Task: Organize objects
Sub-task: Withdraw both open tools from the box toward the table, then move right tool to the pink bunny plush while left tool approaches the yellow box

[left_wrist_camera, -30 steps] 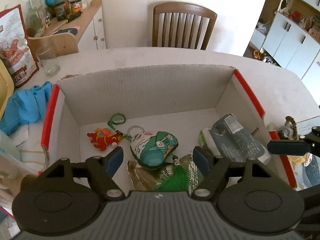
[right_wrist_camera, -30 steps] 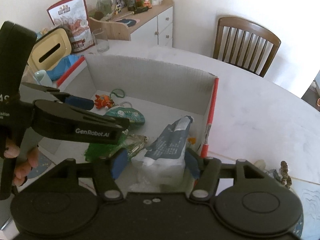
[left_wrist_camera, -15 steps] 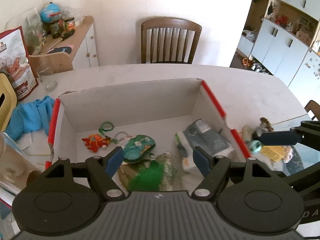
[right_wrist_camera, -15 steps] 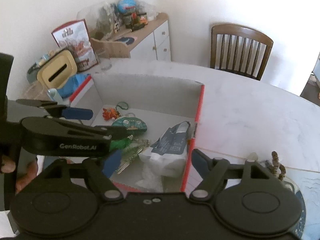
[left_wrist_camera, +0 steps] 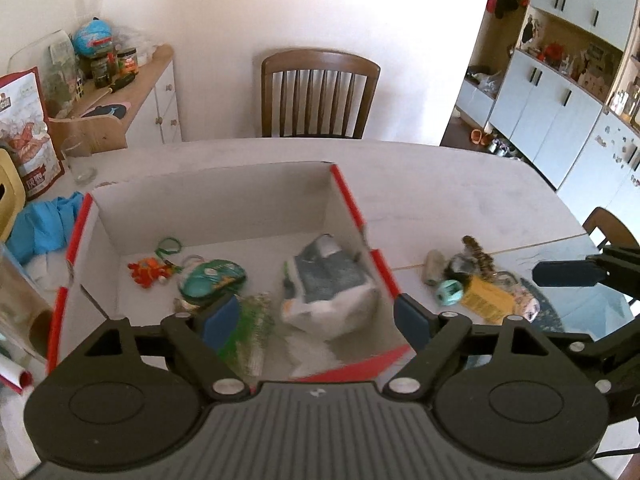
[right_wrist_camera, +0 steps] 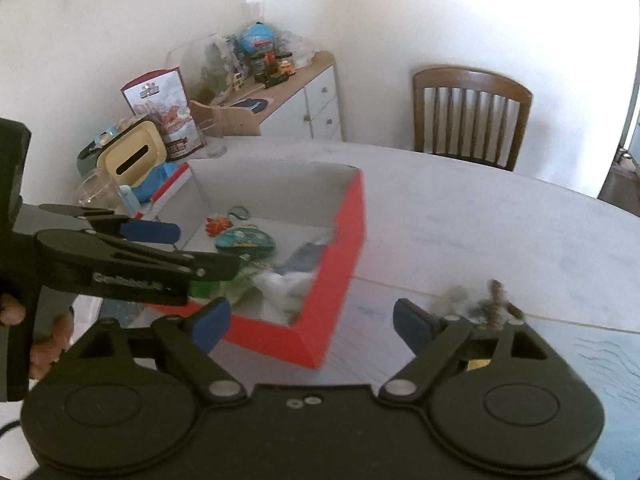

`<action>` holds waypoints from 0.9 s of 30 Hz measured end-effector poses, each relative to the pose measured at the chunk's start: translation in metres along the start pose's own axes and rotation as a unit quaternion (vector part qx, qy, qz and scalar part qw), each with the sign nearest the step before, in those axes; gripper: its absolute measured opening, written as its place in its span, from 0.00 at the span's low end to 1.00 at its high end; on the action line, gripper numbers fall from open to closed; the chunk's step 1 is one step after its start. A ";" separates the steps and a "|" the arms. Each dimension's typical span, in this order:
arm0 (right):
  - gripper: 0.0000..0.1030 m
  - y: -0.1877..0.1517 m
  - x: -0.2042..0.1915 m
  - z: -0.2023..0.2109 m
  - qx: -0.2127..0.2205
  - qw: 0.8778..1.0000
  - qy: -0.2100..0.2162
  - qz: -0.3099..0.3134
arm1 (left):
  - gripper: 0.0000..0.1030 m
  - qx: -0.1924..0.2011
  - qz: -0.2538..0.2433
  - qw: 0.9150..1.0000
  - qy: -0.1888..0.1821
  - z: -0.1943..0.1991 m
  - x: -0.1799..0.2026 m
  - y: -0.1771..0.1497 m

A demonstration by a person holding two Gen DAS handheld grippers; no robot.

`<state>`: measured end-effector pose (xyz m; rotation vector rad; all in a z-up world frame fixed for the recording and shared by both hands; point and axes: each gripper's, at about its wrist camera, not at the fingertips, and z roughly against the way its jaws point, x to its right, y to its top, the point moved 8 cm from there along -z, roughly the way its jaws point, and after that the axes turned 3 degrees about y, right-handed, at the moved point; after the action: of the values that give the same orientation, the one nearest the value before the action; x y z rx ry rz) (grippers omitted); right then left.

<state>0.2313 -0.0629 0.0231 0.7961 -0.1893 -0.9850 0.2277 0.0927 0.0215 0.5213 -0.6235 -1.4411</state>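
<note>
Partly done, judging by what already lies inside the open white cardboard box with red edges [left_wrist_camera: 348, 196]: against its right wall, a grey-and-white soft plastic packet [left_wrist_camera: 326, 284]; near its middle, a teal oval embroidered pouch [left_wrist_camera: 212, 282]; toward its far left corner, a small orange toy figure on a green loop [left_wrist_camera: 146, 270]; nearer its front edge, a green tassel on a clear-wrapped flat item [left_wrist_camera: 248, 328], blurred and hard to read. Still left, just outside the box's right wall on the pale tabletop [left_wrist_camera: 440, 184]: a small cluster of a mint-green die-like ball [left_wrist_camera: 448, 292], a yellow card or packet [left_wrist_camera: 486, 300], a grey pebble-like lump [left_wrist_camera: 434, 272] and a brown beaded or twisted ornament [left_wrist_camera: 476, 248]; the exact count there cannot be told. Left gripper [left_wrist_camera: 316, 316] above the box's front edge, jaws just widened and now standing wide apart, pads touching nothing, only box contents seen through the gap. Right gripper [right_wrist_camera: 312, 326] outside the box's near right corner, jaws likewise just spread further, bare table and the box corner between them, nothing held. Likely next in hand: a reach toward the cluster right of the box, which sits close to the right gripper's right finger [right_wrist_camera: 412, 322] in the right wrist view. Blue cloth [left_wrist_camera: 40, 224] and drinking glass [left_wrist_camera: 78, 158] left of the box untouched; whether these belong to the task cannot be told.
</note>
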 end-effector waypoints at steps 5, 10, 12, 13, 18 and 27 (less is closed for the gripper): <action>0.88 -0.016 0.034 0.029 0.016 1.000 0.001 -0.012 | 0.83 0.004 0.001 1.000 -0.007 0.006 0.033 -0.004; 0.90 -0.035 0.072 0.051 0.015 1.000 -0.012 -0.019 | 0.87 0.006 -0.009 1.000 -0.017 0.004 0.071 -0.009; 0.91 -0.043 0.087 0.057 0.011 0.999 -0.021 -0.024 | 0.89 0.007 -0.010 1.000 -0.022 0.002 0.086 -0.010; 0.91 -0.047 0.094 0.059 0.009 0.999 -0.023 -0.025 | 0.90 0.007 -0.011 1.000 -0.024 0.001 0.094 -0.011; 0.91 -0.062 0.126 0.070 0.003 0.999 -0.030 -0.032 | 0.96 0.002 -0.011 0.999 -0.030 -0.010 0.125 -0.017; 0.91 -0.084 0.175 0.072 -0.010 0.998 -0.044 -0.038 | 1.00 -0.016 0.007 1.000 -0.024 -0.045 0.167 -0.027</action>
<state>0.2386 -0.2660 -0.0173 0.7468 -0.2257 -1.0927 0.2421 -0.0780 -0.0167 0.4579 -0.6390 -1.4524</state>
